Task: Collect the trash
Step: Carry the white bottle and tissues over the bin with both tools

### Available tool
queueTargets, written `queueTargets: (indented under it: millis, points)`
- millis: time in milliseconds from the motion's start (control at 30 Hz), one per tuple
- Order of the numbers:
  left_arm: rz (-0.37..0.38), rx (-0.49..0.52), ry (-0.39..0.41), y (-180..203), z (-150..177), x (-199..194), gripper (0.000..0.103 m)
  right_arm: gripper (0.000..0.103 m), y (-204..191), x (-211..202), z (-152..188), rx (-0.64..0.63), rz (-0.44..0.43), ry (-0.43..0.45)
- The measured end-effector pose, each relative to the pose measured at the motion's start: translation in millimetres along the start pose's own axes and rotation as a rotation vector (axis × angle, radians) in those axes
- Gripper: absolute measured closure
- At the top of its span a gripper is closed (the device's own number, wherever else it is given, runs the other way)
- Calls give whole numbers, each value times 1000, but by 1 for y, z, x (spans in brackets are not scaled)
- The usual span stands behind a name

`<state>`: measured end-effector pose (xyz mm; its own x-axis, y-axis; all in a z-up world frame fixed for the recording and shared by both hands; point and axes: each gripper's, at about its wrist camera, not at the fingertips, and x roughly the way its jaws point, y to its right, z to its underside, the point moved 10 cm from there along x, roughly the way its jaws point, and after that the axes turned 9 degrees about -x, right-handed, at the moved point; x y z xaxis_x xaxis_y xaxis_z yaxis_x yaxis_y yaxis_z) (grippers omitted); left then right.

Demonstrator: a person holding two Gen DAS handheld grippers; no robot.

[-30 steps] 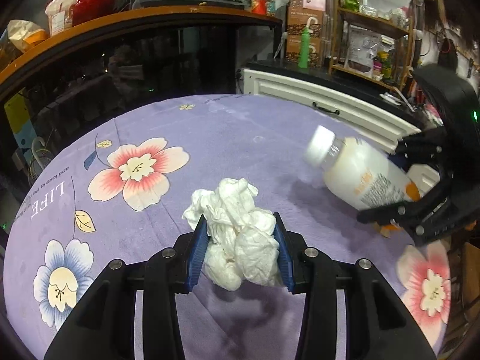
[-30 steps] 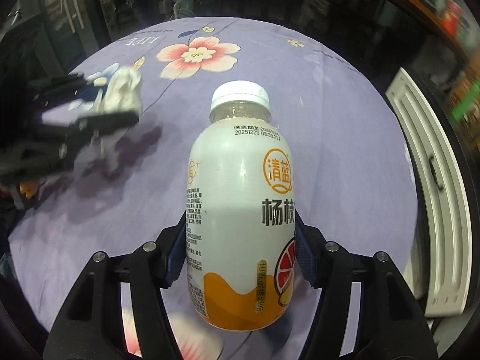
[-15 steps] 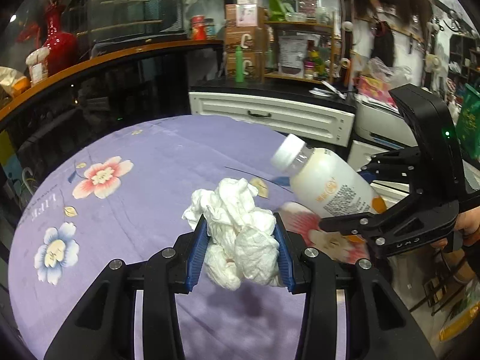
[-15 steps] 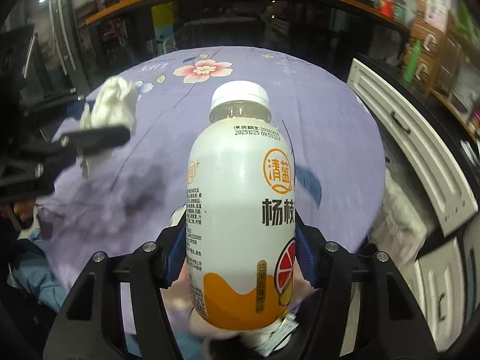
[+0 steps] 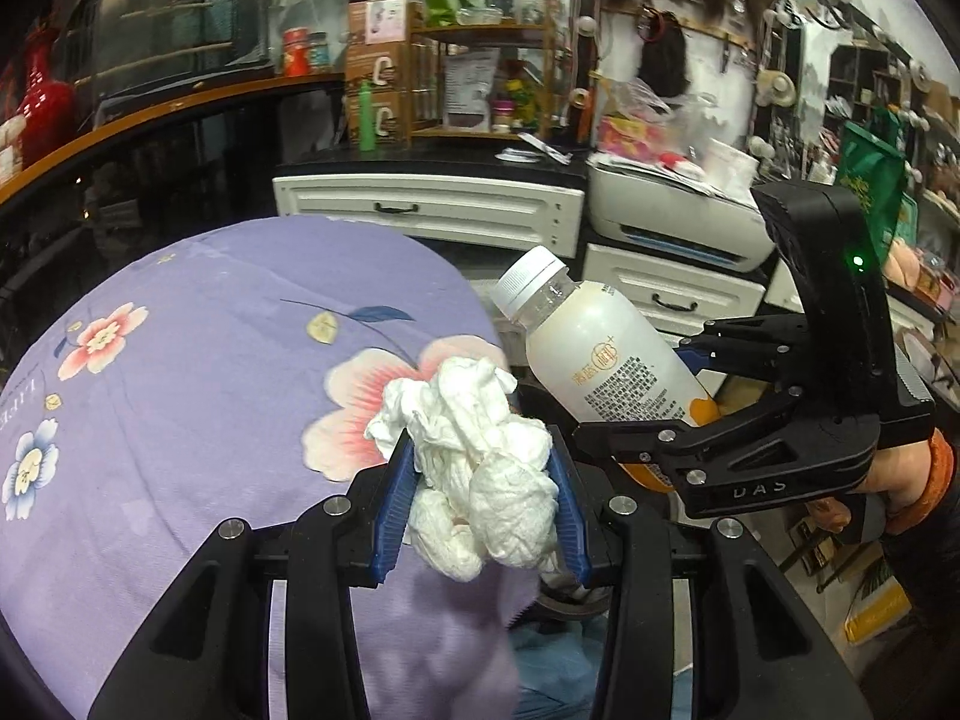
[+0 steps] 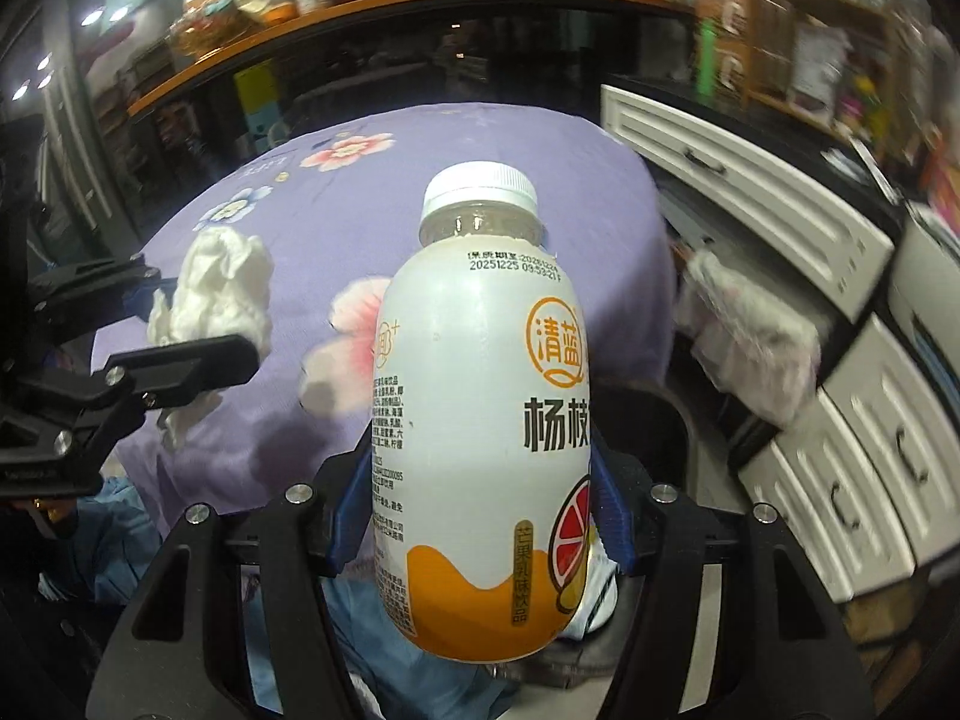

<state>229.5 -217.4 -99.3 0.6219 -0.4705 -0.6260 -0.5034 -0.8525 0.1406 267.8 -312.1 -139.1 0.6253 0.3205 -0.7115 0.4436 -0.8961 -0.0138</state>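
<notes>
1. Below us lies a round worktop (image 5: 180, 396) under a purple cloth printed with pink and blue flowers; we see no loose items on it.
2. Behind it runs a dark glass-fronted counter with an orange wooden ledge (image 6: 384, 6), bearing a red vase (image 5: 45, 102) and jars.
3. To the right stand white drawer units (image 6: 750, 198) with black handles, a white printer (image 5: 678, 222) on top, and a wooden shelf rack (image 5: 480, 84) crowded with boxes and small goods.
4. Our left tool (image 5: 480, 510) is pinching a crumpled white tissue wad (image 5: 480, 450) between its blue pads, held in the air over the worktop's near right edge.
5. Our right tool (image 6: 480, 516) is clamped on a white plastic bottle (image 6: 480, 420) with a white cap and an orange band at the base, lifted beyond the worktop's edge; the bottle points away from the tool.
6. Its clear neck looks empty; the body is opaque, so we cannot tell its contents.
7. A dark bin-like rim (image 6: 654, 414) shows beneath the bottle; its contents are hidden.
</notes>
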Motion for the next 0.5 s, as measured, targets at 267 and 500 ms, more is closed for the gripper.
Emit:
queueTargets:
  millis: [267, 500]
  points:
    - [55, 58, -46, 45, 27, 20, 62, 41, 30, 12, 63, 115, 58, -58]
    - [45, 81, -99, 55, 49, 40, 62, 41, 54, 58, 104, 191, 95, -146]
